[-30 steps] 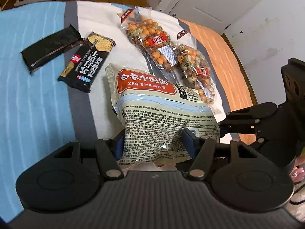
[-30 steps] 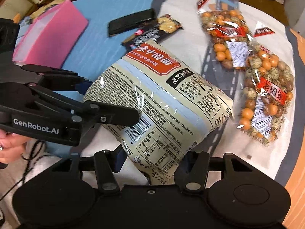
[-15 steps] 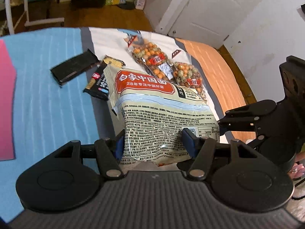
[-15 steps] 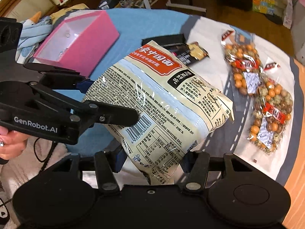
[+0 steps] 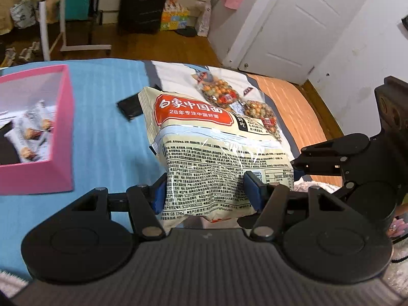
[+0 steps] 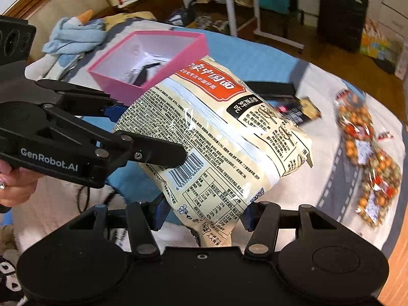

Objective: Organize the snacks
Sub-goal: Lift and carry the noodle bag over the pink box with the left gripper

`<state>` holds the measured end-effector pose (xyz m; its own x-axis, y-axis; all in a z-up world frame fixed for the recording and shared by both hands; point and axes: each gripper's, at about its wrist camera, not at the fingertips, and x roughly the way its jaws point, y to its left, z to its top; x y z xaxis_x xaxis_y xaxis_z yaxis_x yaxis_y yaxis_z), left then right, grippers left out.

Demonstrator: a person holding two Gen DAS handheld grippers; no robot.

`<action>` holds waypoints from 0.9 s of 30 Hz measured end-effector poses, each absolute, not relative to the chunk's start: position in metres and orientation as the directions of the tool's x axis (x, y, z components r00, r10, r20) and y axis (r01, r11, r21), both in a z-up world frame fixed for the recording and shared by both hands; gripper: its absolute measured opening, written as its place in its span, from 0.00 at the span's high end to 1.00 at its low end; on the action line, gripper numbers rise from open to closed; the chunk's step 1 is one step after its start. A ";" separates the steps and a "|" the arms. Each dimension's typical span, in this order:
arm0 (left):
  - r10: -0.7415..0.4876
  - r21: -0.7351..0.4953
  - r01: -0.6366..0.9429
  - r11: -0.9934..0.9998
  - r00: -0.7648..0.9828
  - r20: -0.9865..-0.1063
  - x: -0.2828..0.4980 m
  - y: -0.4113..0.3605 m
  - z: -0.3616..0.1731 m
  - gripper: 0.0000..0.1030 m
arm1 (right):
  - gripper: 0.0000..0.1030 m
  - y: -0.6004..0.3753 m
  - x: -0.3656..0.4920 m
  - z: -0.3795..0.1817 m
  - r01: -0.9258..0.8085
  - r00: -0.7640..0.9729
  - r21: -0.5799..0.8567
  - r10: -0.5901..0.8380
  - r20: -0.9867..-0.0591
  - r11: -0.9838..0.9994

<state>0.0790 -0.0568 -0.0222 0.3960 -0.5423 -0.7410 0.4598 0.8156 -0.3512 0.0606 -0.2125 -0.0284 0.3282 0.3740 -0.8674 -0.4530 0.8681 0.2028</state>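
Observation:
A big cream noodle bag with a red label hangs in the air over the bed, gripped at its near end by both grippers. My left gripper is shut on one corner of the noodle bag; in the right wrist view it reaches in from the left. My right gripper is shut on the other corner. A pink box holding a few snack packs sits on the blue cover to the left, and in the right wrist view the pink box lies beyond the bag.
Two clear bags of orange nuts and two black snack packs lie on the bed. A bundle of blue cloth lies behind the box. Beyond the bed are a wooden floor, a black suitcase and a white door.
Both grippers have lifted the noodle bag up off the bed and carried it toward the pink box, which has come into the left wrist view. The snacks on the bed look farther away.

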 end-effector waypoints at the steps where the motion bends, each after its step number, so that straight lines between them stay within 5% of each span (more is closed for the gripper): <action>1: -0.539 -0.348 0.455 0.820 0.406 -0.738 0.076 -0.050 -0.019 0.42 | 0.41 -0.207 0.060 -0.026 -0.464 0.330 0.200 0.378 -0.865 0.863; 14: -0.468 -0.301 0.367 0.880 0.573 -0.672 0.090 0.057 0.010 0.42 | 0.42 -0.121 0.099 -0.004 -0.574 0.420 0.189 0.485 -0.767 0.797; 27: -0.363 -0.270 0.243 0.931 0.666 -0.652 0.170 0.144 -0.025 0.42 | 0.42 -0.040 0.189 -0.039 -0.635 0.423 0.198 0.551 -0.719 0.746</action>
<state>0.1698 0.1445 -0.0248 0.6659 -0.3631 -0.6517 0.2435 0.9315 -0.2703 0.1894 -0.0404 -0.0386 0.4232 0.5507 -0.7194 -0.6354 0.7465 0.1977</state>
